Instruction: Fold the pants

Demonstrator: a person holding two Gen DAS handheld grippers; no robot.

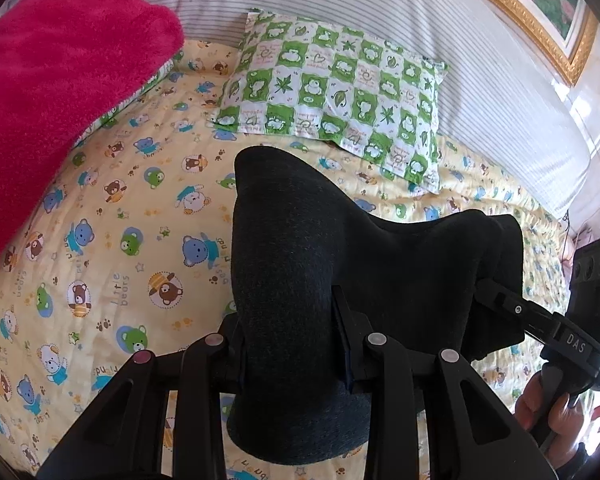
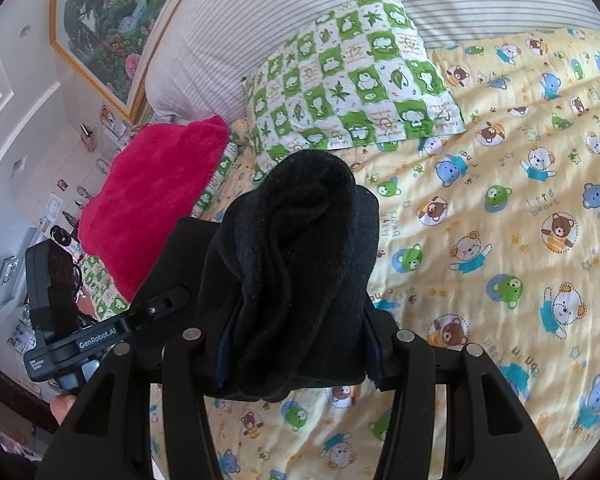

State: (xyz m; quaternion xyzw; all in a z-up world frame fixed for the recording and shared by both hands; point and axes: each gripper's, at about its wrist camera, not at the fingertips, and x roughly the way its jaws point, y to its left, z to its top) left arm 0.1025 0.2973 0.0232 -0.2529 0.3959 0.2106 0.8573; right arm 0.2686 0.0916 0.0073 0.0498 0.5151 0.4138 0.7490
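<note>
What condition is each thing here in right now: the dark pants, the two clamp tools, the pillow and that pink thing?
Dark pants: bunched, lifted off the bedsheet, held at two spots.
Left gripper: shut on the pants.
Right gripper: shut on the pants.
Green checked pillow: lying flat against the striped headboard.
Pink fleece blanket: heaped at the bed's edge.
Bear-print bedsheet: spread, slightly wrinkled.

- Bed [image 1: 132, 208] with a yellow bear-print cover fills both views.
- Green checked pillow [image 1: 332, 92] lies upper centre.
- Pink blanket [image 1: 56, 92] lies upper left.
</note>
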